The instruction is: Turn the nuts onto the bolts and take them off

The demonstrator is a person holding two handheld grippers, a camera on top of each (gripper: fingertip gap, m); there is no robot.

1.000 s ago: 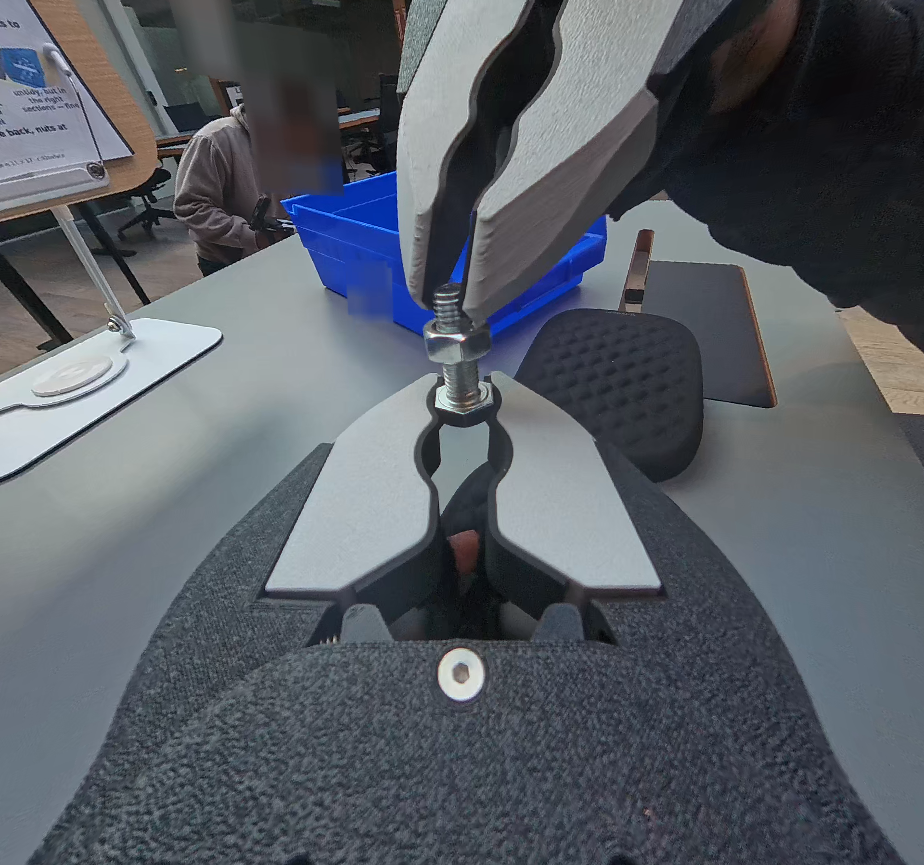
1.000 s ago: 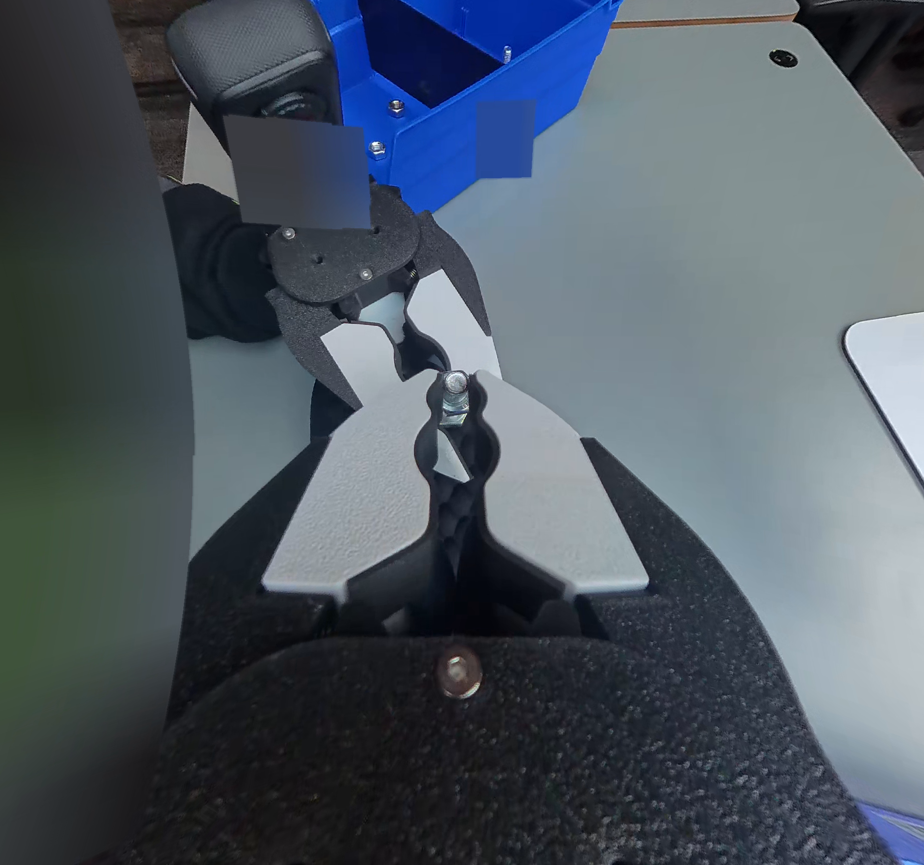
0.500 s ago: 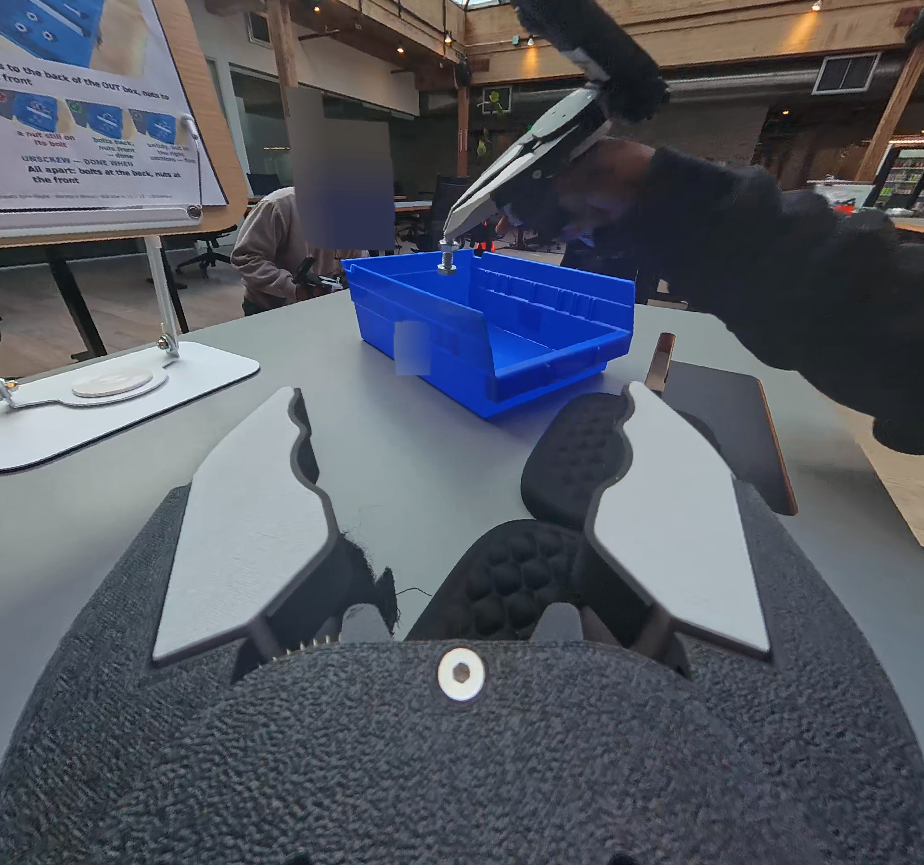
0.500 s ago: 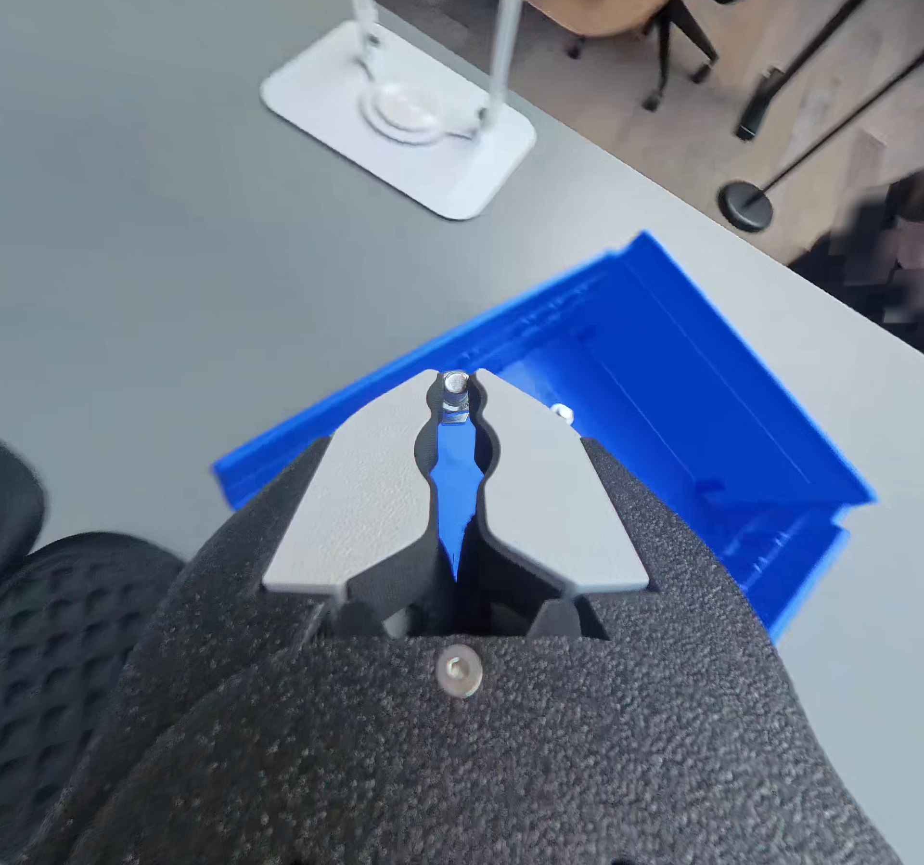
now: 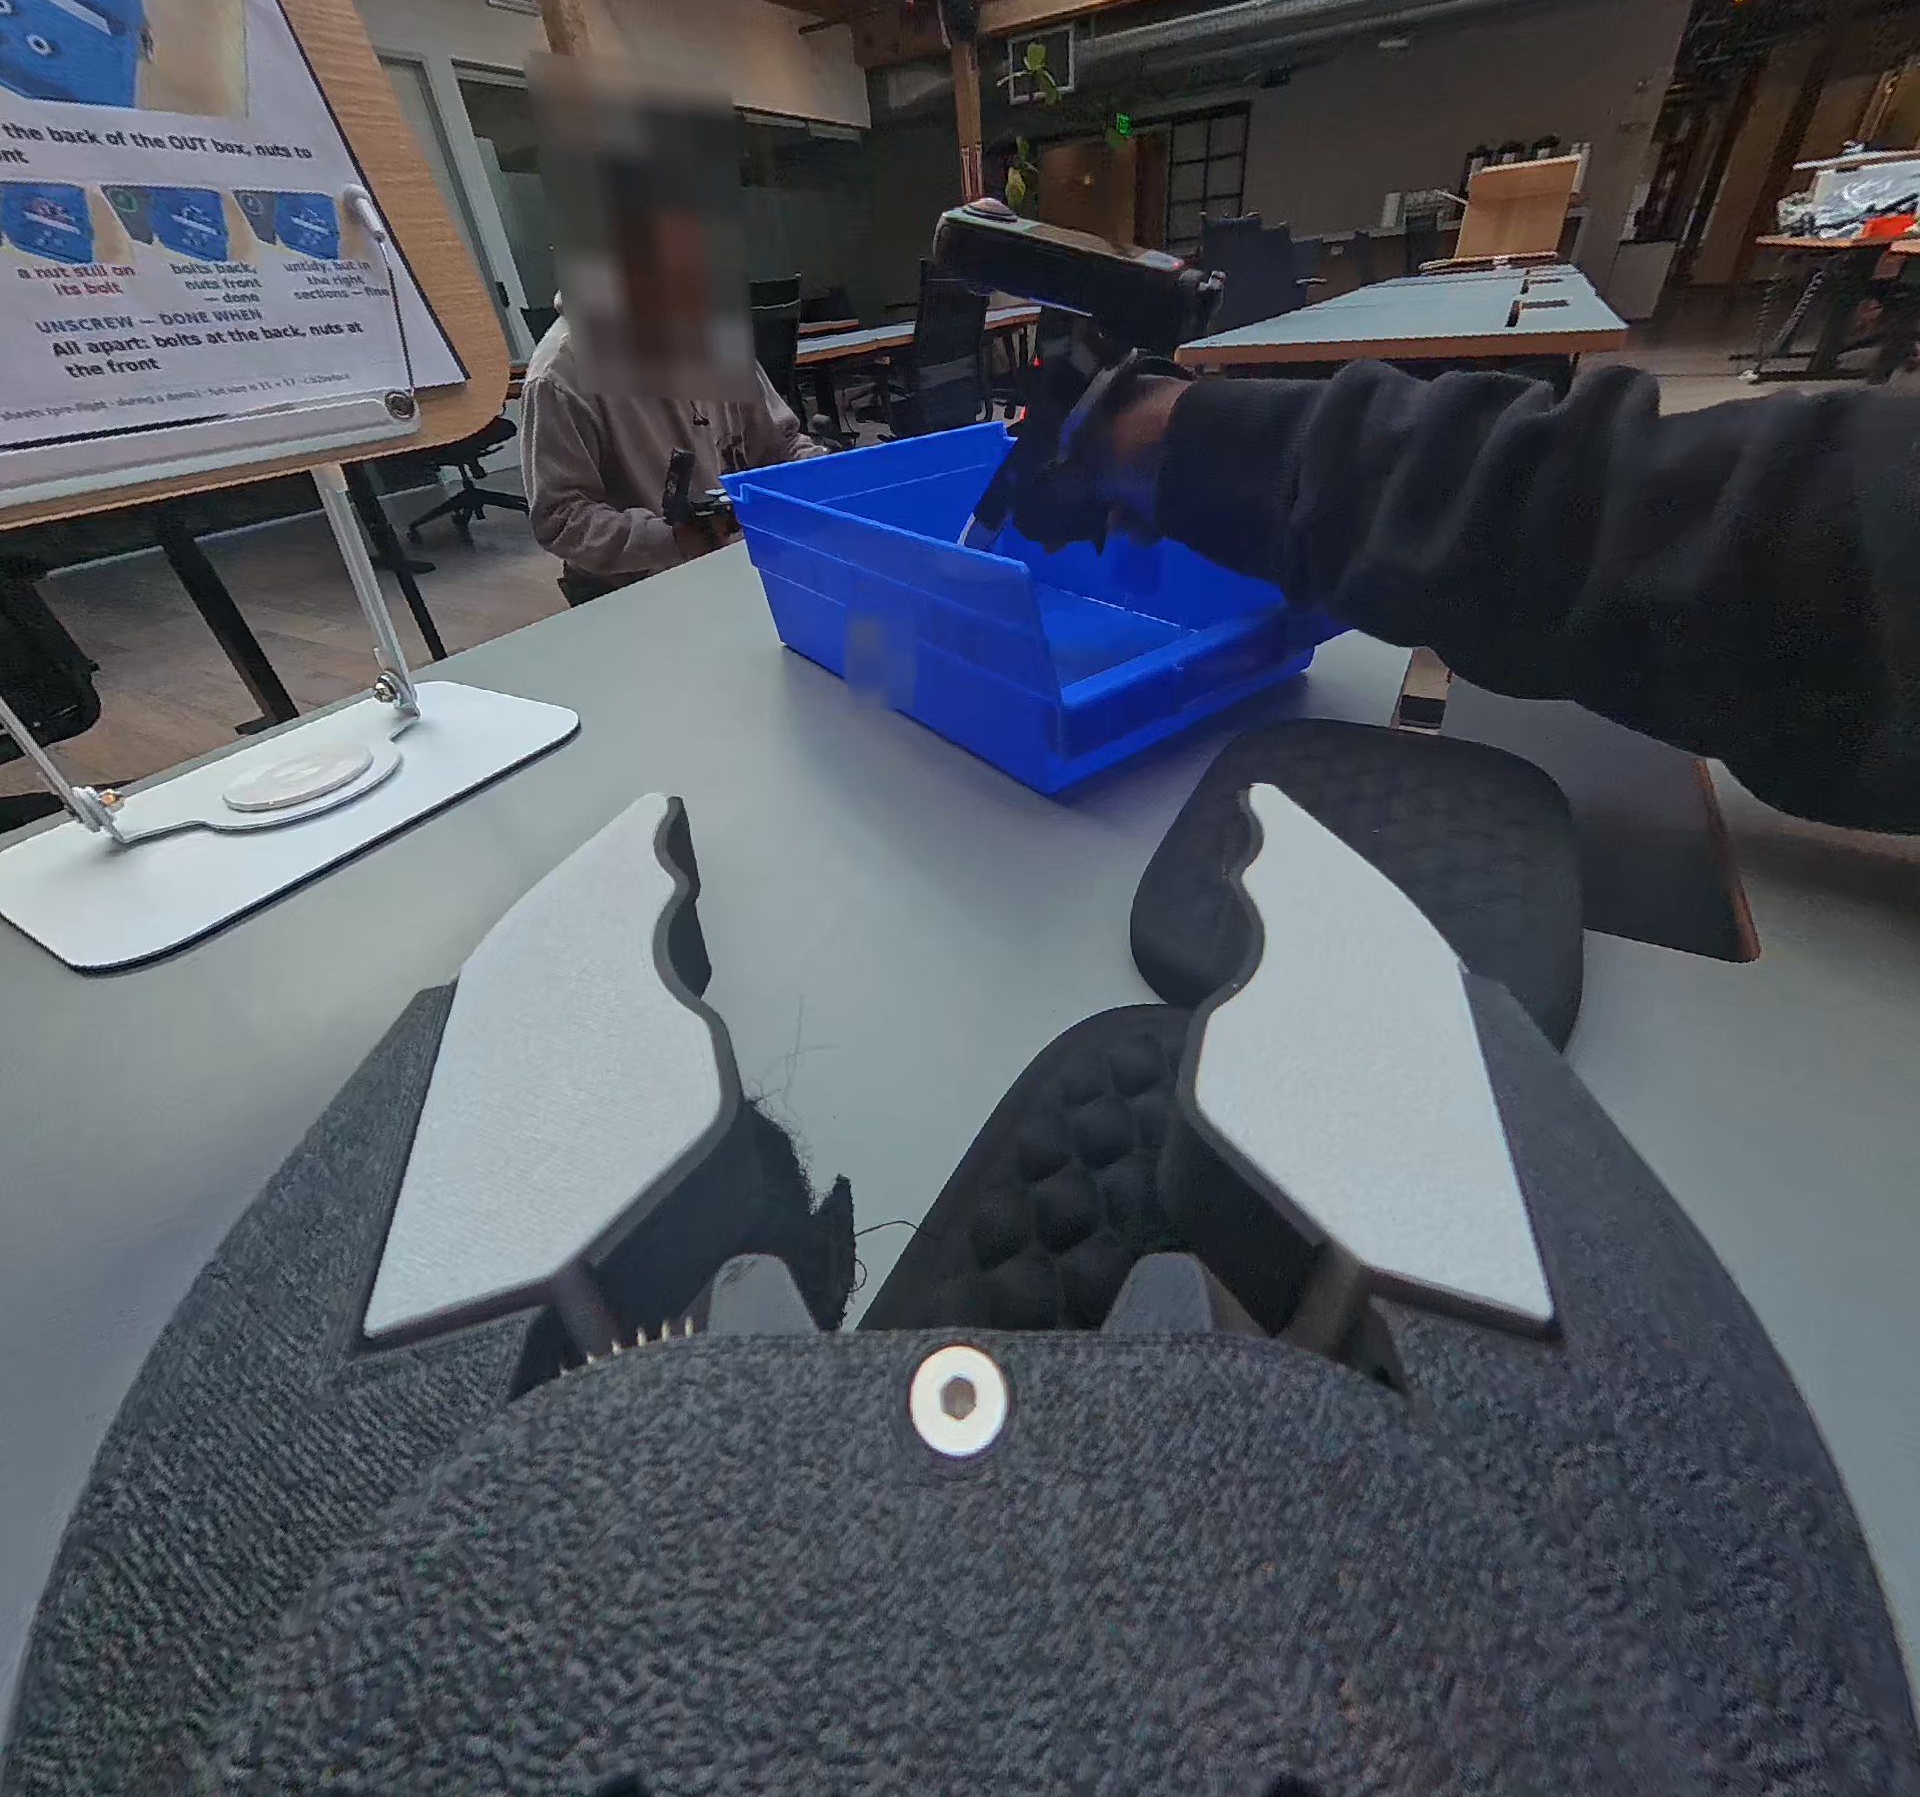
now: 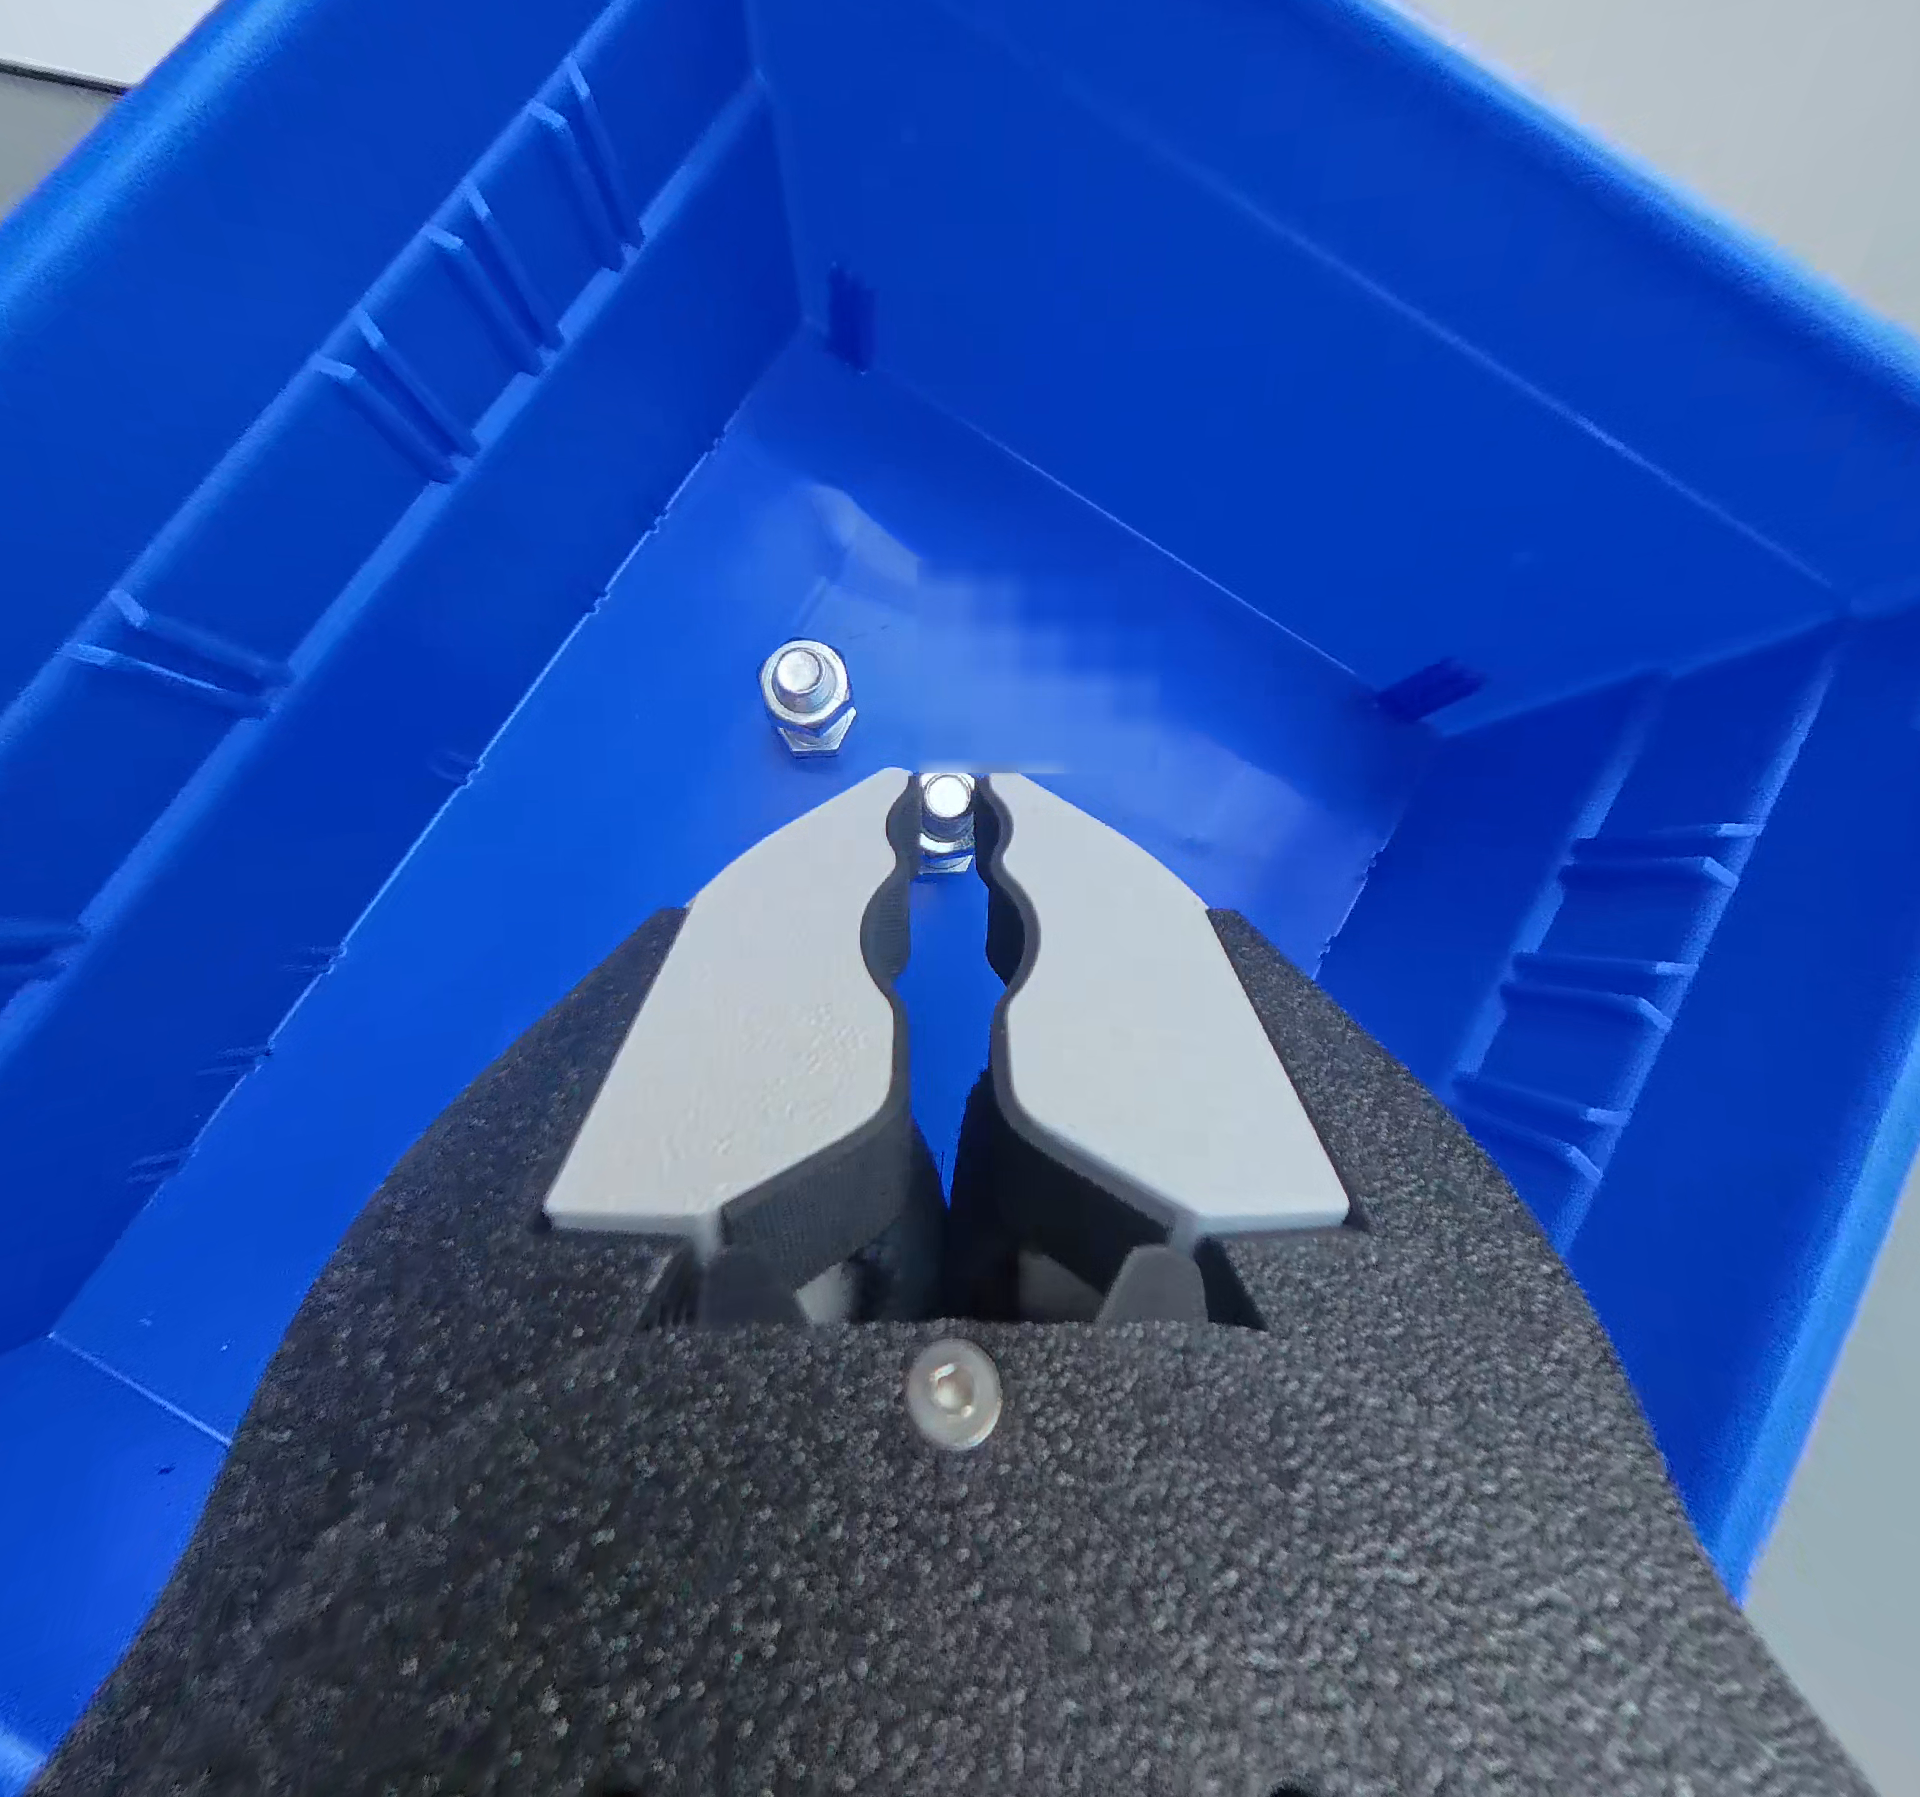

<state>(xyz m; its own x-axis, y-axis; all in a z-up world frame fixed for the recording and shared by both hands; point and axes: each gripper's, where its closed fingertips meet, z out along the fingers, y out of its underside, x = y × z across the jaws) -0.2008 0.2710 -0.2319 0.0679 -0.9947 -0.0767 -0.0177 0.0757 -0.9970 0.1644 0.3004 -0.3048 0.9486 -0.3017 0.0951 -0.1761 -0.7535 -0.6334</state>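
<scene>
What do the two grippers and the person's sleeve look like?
Both the left gripper and right gripper have rough black textured bodies, flat light-grey fingers with wavy black inner edges, and a silver hex screw. The sleeve is black.

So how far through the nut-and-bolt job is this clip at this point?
Done: one bolt with its nut on already stands in the blue bin. In hand: the right gripper is shut on a second assembled bolt and is low inside the bin, beside the first. The left gripper is open and empty over the table. Left: releasing this one; whether more parts wait cannot be told.
</scene>
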